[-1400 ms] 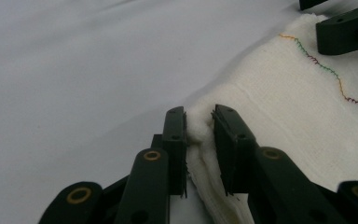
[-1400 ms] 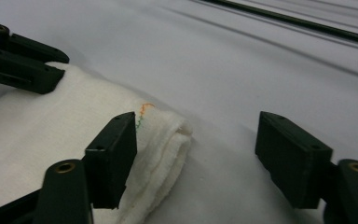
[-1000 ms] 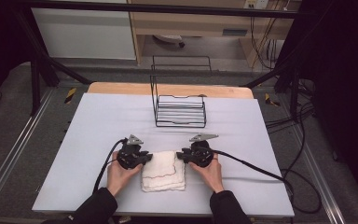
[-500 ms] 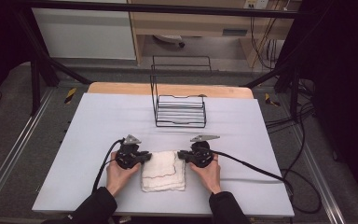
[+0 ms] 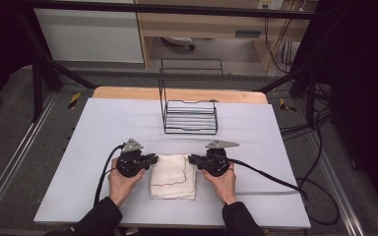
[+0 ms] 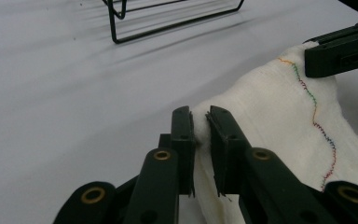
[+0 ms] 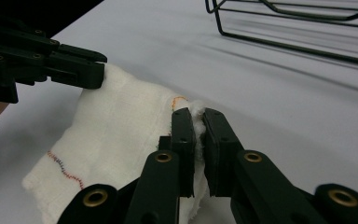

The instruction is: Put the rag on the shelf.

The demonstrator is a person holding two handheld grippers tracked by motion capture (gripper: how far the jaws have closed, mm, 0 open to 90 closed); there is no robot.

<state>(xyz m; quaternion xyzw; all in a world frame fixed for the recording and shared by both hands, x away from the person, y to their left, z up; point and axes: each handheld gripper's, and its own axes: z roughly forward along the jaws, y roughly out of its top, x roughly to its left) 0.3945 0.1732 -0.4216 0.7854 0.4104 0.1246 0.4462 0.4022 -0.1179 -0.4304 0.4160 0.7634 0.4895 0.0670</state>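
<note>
Nearest you, your left hand [image 5: 121, 181] and right hand [image 5: 222, 182] rest on the table [image 5: 98, 128], each behind its tool. Your left gripper [image 6: 200, 122] has just been closing and now pinches a far corner of the folded white cloth [image 5: 173, 176]; its jaws stand nearly together with a ridge of fabric pressed between the pads. Your right gripper [image 7: 196, 121] has closed likewise and clamps the opposite far corner, cloth bunched between its pads. The cloth (white, with a wavy line of coloured stitching) lies between the two tools near the front of the table, and its gripped corners seem lifted a little off the surface, though that is hard to judge. Farther back, well apart from the cloth, stands the black wire rack [image 5: 189, 105].
</note>
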